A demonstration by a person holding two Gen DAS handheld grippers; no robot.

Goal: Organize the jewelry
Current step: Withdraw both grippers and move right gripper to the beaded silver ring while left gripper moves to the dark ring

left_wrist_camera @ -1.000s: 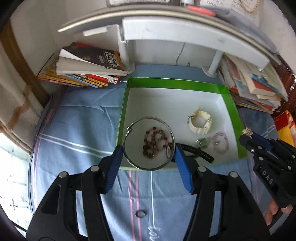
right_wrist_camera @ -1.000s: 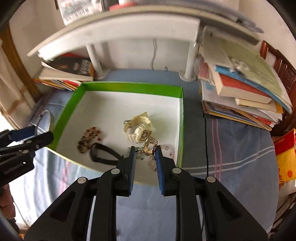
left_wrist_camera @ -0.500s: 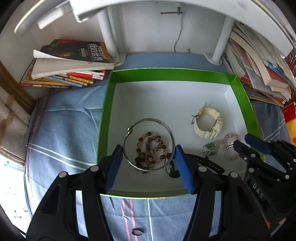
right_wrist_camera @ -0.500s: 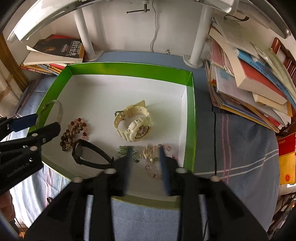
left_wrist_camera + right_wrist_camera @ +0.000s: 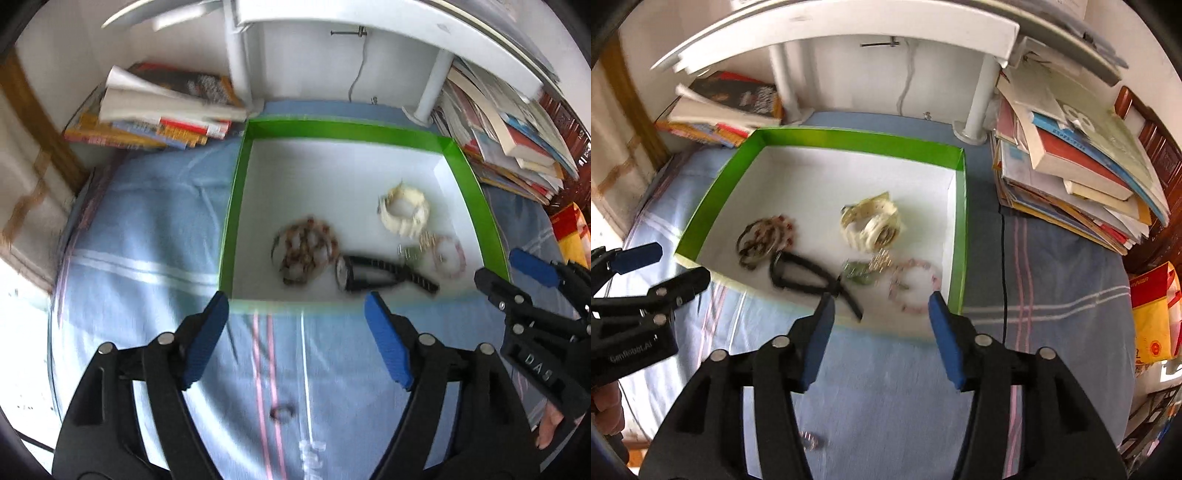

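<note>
A green box (image 5: 347, 131) with a white floor holds the jewelry. In it lie a silver bangle (image 5: 275, 249) around a brown bead bracelet (image 5: 306, 251), a black watch (image 5: 384, 273), a cream watch (image 5: 404, 212), a pink bead bracelet (image 5: 448, 254) and small gold and green charms (image 5: 866, 267). My left gripper (image 5: 297, 314) hovers over the box's near wall, jaws opening, nothing between them. My right gripper (image 5: 881, 314) hangs over the near right corner, jaws also opening and empty. Each gripper shows in the other's view, the right gripper (image 5: 517, 280) and the left gripper (image 5: 661, 266).
The box sits on a blue striped cloth (image 5: 147, 240). A small ring (image 5: 282, 411) lies on the cloth near me. Book stacks stand at the back left (image 5: 166, 110) and right (image 5: 1071, 166). White shelf legs (image 5: 975, 99) rise behind the box.
My left gripper let go of the silver bangle, which now lies in the box around the brown beads. My right gripper dropped its gold charm into the box. Both opened and drew back.
</note>
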